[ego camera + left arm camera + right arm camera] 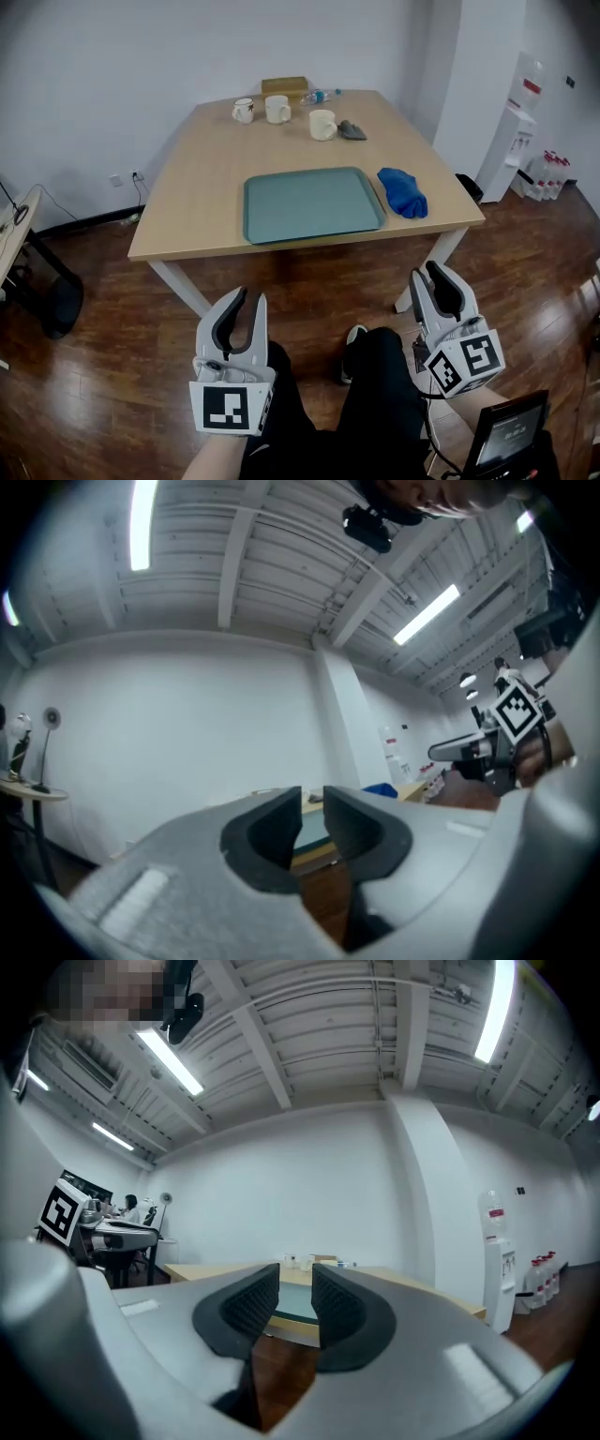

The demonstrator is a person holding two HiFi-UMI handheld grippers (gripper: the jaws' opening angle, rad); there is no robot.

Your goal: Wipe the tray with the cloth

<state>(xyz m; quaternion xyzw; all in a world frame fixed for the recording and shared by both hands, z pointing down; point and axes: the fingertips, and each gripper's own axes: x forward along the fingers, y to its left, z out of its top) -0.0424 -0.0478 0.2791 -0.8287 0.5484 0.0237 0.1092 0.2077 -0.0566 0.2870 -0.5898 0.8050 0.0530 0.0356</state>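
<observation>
The small grey thing beside the nearest mug is too small to identify. The head view's edges cut off a black screen at lower right and a pale desk at left. In the left gripper view, the tray shows only as a sliver between the jaws, and the blue cloth is half hidden behind one.

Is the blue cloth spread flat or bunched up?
Bunched up: the blue cloth lies in a crumpled heap just right of the tray.

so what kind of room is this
Likely an office or lab workroom: a plain wooden table with mugs, a water dispenser to one side, and strip lights overhead.
</observation>
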